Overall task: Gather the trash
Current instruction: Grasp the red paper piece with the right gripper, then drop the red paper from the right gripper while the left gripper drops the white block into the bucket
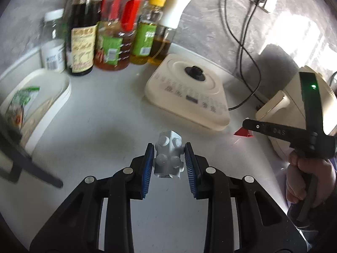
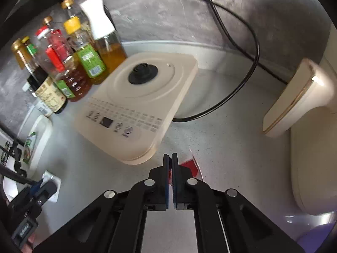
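My left gripper (image 1: pixel 168 160) is shut on a silver pill blister pack (image 1: pixel 168 156), held upright between the blue pads above the white counter. My right gripper (image 2: pixel 170 164) is shut on a red wrapper scrap (image 2: pixel 190 166), whose red part sticks out to the right of the pads. In the left wrist view the right gripper's fingers (image 1: pixel 259 127) show at right, with the red wrapper (image 1: pixel 242 132) at their tip. A white tray (image 1: pixel 52 97) at left holds a green snack packet (image 1: pixel 21 103).
A cream induction cooker base (image 1: pixel 187 92) sits mid-counter, also in the right wrist view (image 2: pixel 139 105). Oil and sauce bottles (image 1: pixel 105 27) stand at the back. Black cables (image 1: pixel 244 42) run to wall sockets. A cream appliance (image 2: pixel 305 126) stands at right.
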Motion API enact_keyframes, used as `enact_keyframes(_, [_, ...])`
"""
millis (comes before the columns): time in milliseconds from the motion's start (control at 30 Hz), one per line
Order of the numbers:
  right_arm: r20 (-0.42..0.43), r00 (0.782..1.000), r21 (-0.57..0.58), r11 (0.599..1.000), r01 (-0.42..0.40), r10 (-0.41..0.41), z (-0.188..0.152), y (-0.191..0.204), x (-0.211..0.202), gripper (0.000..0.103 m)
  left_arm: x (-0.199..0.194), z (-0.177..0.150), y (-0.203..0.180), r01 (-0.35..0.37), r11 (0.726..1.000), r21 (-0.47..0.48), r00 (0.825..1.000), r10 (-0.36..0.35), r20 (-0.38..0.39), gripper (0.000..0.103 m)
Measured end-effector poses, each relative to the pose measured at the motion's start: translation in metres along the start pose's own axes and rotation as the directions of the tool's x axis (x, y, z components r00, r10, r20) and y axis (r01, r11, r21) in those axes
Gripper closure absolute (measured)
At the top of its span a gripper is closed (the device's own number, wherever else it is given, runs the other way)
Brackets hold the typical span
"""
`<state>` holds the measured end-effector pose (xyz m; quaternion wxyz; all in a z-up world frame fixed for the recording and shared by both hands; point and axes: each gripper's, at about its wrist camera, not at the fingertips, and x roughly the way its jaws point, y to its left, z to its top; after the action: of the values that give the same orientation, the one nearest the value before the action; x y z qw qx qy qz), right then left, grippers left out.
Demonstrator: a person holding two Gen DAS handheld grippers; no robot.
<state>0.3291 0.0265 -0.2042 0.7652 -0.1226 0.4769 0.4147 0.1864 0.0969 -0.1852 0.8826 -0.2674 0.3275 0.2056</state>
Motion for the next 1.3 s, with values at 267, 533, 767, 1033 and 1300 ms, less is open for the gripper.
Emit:
enact_keyframes(267, [0.111,0.994,0.027,0.999,-0.018,0.015,-0.013,0.011,-0.067,0.100,-0.019,0.025,-0.030,0.110,0.985,0.134,0.994,-0.111,-0.002,0.073])
enact_keyframes(533, [0.260,0.965,0.096,0.995,0.012,-0.037,-0.030,0.016,-0.161,0.100,-0.046,0.037,-0.079,0.247,0.925,0.289,0.968,-0.249,-0.028,0.073])
enact_keyframes(767, [0.330,0.934,0.188,0.979,0.080,-0.139,-0.057,-0.001,-0.222,0.100,-0.066,0.036,-0.124,0.342,0.862,0.375,0.936,-0.346,-0.060,0.073])
enact_keyframes(1033, [0.371,0.901,0.281,0.952,0.121,-0.224,-0.082,-0.035,-0.267,0.100,-0.078,0.029,-0.178,0.417,0.792,0.445,0.902,-0.419,-0.099,0.073])
enact_keyframes(1300, [0.414,0.871,0.355,0.928,0.112,-0.264,-0.097,-0.092,-0.309,0.100,-0.093,0.027,-0.230,0.430,0.763,0.482,0.888,-0.453,-0.076,0.073])
